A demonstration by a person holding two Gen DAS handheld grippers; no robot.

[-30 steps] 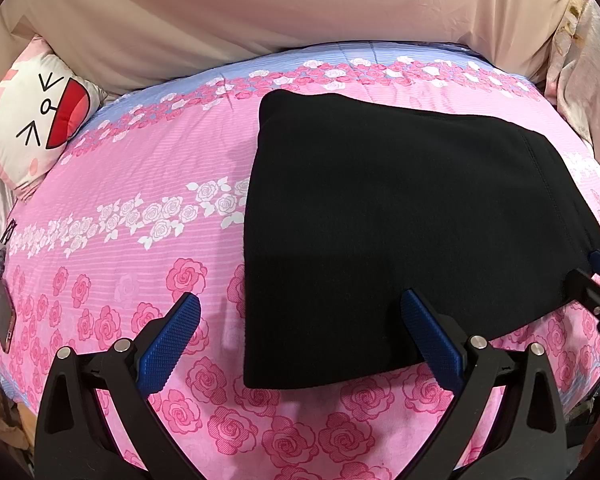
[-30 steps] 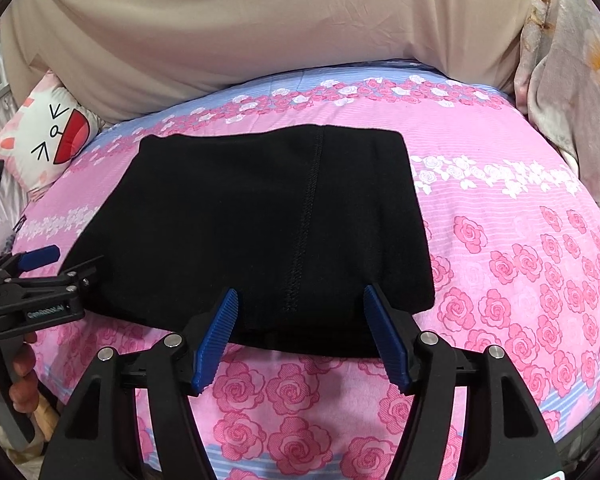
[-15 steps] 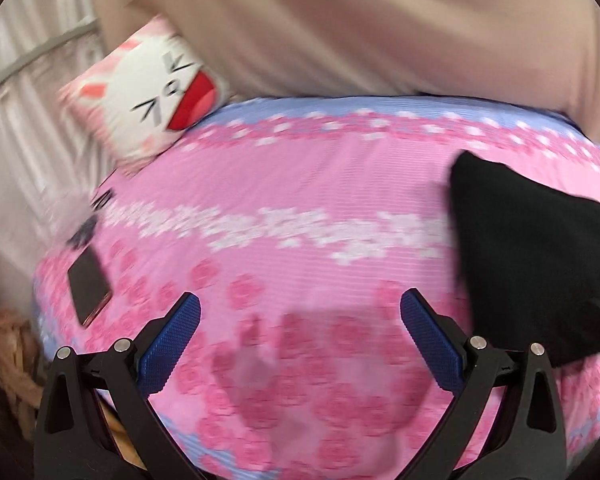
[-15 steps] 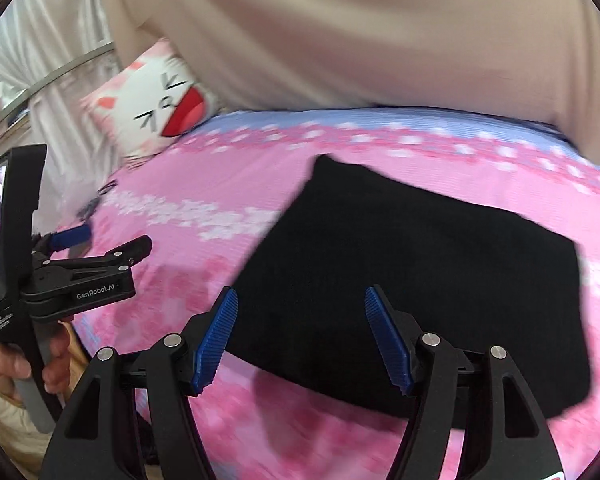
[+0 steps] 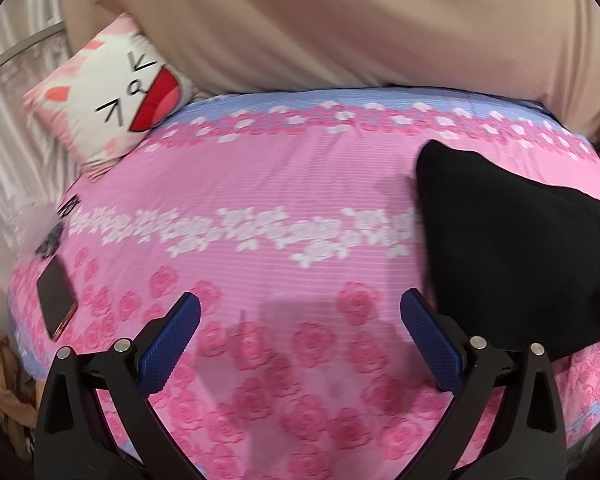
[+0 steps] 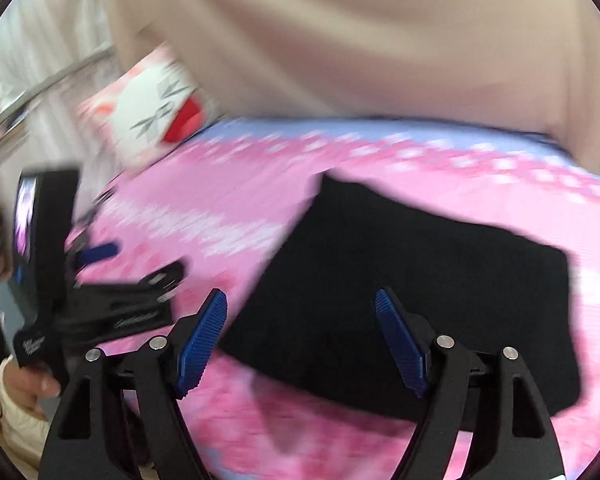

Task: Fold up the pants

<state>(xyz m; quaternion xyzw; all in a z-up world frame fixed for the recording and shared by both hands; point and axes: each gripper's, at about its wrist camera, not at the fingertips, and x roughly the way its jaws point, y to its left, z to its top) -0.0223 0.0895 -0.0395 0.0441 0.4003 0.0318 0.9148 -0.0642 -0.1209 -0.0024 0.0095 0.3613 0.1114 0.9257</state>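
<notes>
Black pants (image 5: pixel 512 256) are lying folded into a flat, roughly rectangular slab on the bed (image 5: pixel 284 184), soft matte knit, edges a bit rounded; in the left wrist view they are sitting at the right side, in the right wrist view (image 6: pixel 420 312) they are filling the middle. The bed sheet is showing a thin pink stripe weave with printed roses, a white flower band and a lilac strip at the far edge.

Left gripper (image 5: pixel 300 344): black plastic arms with silver rivets and 2 blue ribbed pads, jaws standing spread wide, released, nothing between them, hovering over bare sheet just left of the pants. It is also showing in the right wrist view (image 6: pixel 112 276), blurred, with a hand (image 6: pixel 32 384) wrapping its handle.

Right gripper (image 6: pixel 300 344): same build, jaws have just been opening wider and are standing released, nothing pinched; the near edge of the pants is lying below and beyond the pads, not touching them.

A square plush cushion (image 5: pixel 112 88) with a cartoon cat face and red mouth is leaning at the far left corner. A dark glossy phone (image 5: pixel 56 300) is lying flat near the left bed edge. Beige smooth fabric (image 5: pixel 340 28) is draping behind the bed. Right wrist view is heavily motion-blurred.
</notes>
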